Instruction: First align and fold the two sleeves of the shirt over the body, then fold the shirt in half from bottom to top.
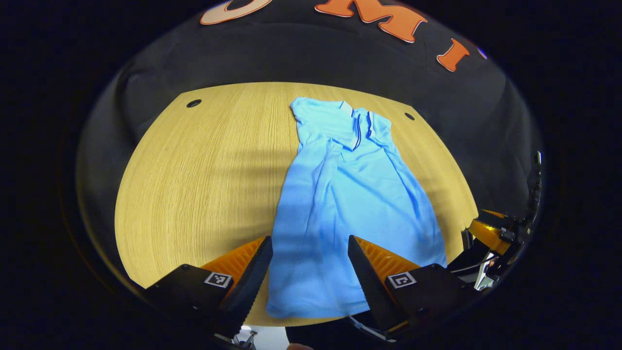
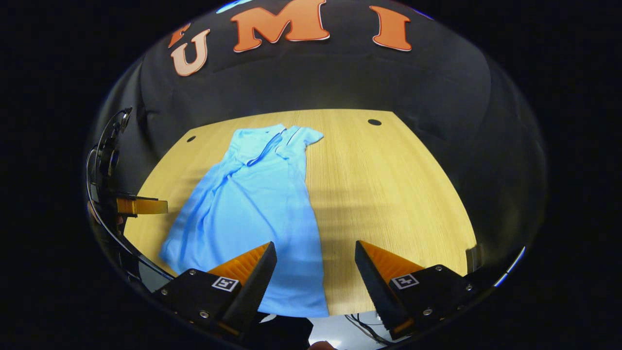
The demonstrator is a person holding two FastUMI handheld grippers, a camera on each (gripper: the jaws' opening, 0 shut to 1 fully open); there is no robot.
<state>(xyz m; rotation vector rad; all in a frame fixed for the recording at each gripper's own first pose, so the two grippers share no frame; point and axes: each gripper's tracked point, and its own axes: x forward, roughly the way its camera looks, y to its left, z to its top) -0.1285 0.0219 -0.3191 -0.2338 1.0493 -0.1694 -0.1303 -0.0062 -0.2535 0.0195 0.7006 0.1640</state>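
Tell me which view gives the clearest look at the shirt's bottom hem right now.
The left gripper view: the shirt's bottom hem runs nearly whole between the open fingers of the left gripper, near the table edge. In the right gripper view the hem sits off to the left, partly behind a finger of the right gripper.

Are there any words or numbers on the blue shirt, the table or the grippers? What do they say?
Blue shirt: no words or numbers to read.
Table: none, just wood grain.
Left gripper and right gripper: none to read; their small square markers are black-and-white patterns, not letters.
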